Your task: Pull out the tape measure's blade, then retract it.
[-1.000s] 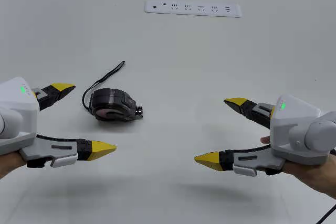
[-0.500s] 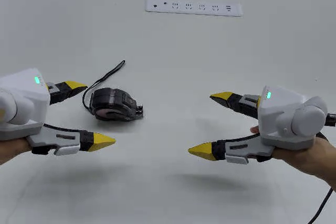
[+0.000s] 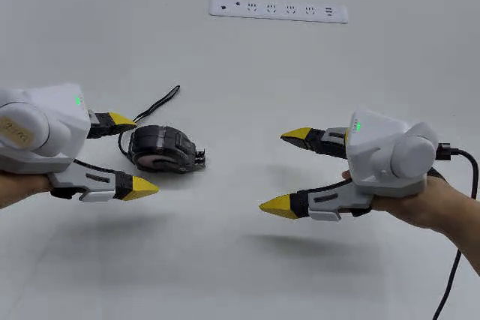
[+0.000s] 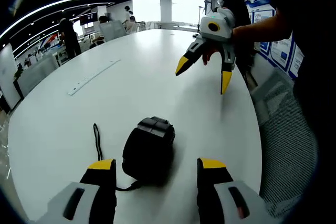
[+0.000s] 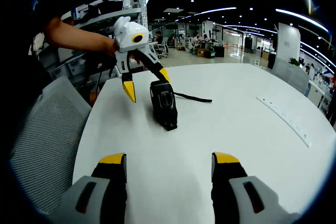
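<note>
A black tape measure (image 3: 162,149) lies on its side on the white table (image 3: 240,73), blade tip facing right, its black wrist strap (image 3: 154,106) trailing up and left. My left gripper (image 3: 135,154) is open, its yellow-tipped jaws on either side of the case's left end, not touching it. In the left gripper view the tape measure (image 4: 149,148) sits just ahead of the open jaws. My right gripper (image 3: 286,170) is open too, well to the right of the case. The right gripper view shows the tape measure (image 5: 164,102) farther off, with the left gripper (image 5: 144,83) behind it.
A white power strip (image 3: 278,10) lies flat at the far side of the table. A black cable (image 3: 457,245) runs from the right gripper toward the lower right. A mesh chair (image 5: 39,135) stands at the table's edge.
Both grippers have moved inward toward the tape measure. The left one now brackets the case's left end; the right one has come closer from the right. The tape measure has not moved.
</note>
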A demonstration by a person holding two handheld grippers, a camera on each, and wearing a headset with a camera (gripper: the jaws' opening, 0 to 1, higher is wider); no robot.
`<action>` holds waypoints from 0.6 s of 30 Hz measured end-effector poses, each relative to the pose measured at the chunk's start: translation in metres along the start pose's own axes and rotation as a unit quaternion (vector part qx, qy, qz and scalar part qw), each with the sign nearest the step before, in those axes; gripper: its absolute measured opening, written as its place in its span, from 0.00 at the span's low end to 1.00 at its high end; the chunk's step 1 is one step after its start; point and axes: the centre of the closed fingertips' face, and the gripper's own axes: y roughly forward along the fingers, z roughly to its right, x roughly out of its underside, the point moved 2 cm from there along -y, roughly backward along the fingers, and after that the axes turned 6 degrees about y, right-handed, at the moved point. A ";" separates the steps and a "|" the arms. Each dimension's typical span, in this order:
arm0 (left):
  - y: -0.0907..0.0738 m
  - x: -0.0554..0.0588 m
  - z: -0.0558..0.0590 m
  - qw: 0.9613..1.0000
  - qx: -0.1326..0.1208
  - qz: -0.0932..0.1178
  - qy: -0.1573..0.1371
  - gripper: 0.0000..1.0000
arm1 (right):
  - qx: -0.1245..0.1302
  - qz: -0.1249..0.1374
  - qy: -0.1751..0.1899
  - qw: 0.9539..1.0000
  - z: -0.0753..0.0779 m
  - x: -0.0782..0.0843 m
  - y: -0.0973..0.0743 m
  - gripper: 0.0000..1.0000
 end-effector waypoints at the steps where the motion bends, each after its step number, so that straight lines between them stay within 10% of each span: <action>1: 0.000 0.000 0.000 1.000 0.001 -0.002 0.004 0.58 | -0.002 -0.001 -0.003 1.000 0.001 0.000 0.001 0.63; 18: 0.010 0.011 -0.011 0.997 0.045 -0.048 0.049 0.39 | -0.043 -0.021 -0.047 0.998 0.006 -0.008 0.030 0.51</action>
